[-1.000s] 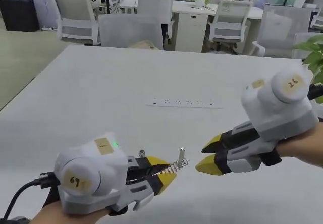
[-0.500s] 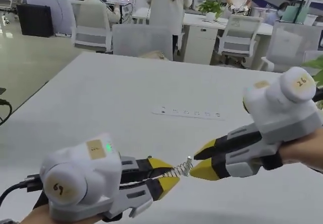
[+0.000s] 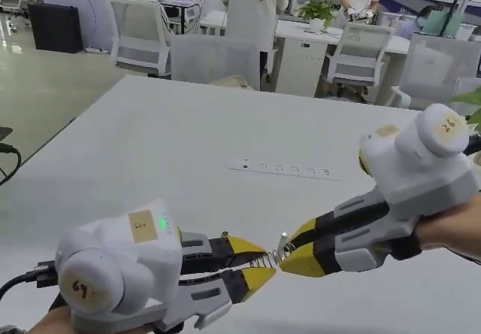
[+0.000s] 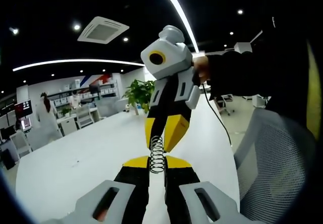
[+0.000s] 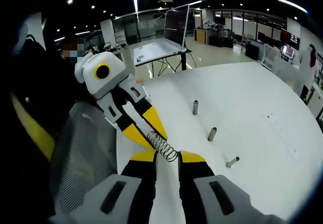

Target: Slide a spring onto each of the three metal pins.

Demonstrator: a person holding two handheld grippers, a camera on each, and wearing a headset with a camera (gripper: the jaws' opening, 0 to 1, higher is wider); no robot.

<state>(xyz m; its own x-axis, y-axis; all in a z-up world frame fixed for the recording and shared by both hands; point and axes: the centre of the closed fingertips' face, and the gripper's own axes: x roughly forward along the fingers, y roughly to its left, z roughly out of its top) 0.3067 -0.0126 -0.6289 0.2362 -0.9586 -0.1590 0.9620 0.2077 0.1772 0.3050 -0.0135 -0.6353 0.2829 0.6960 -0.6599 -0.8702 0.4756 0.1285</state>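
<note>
- Low on the left of the head view, the left gripper (image 3: 266, 263), yellow jaws nearly together and pinching one end of the spring (image 3: 269, 257).
- On the right of that view, the right gripper (image 3: 286, 253), almost tip to tip with the other, yellow jaws in a narrow V on either side of the spring's other end.
- Cannot tell whether the right jaws press on the coils or merely flank them (slim gap, contact too small to make out in any view).
- Spring spanning the short gap between the two pairs of tips, up in the air above the table (image 3: 150, 146), on none of the pins.
- In the left gripper view, rising from between that gripper's own tips straight to the tips opposite.
- In the right gripper view, slanting up and left from between its own tips to the left gripper's jaws.
- Three metal pins out on the white tabletop in the right gripper view, right of the spring and well apart from it, spaced in a loose slanted row, shafts bare.
- Far pin (image 5: 195, 107) upright; middle pin (image 5: 212, 133) upright with a slight lean; near pin (image 5: 232, 162) tilted hard, lying or leaning not clear.
- Row of sockets (image 3: 285, 170) set flush in the tabletop beyond the grippers in the head view.
- Past the table's far edge, office chairs (image 3: 140, 29), desks, a potted plant (image 3: 317, 9), and people standing and sitting.
</note>
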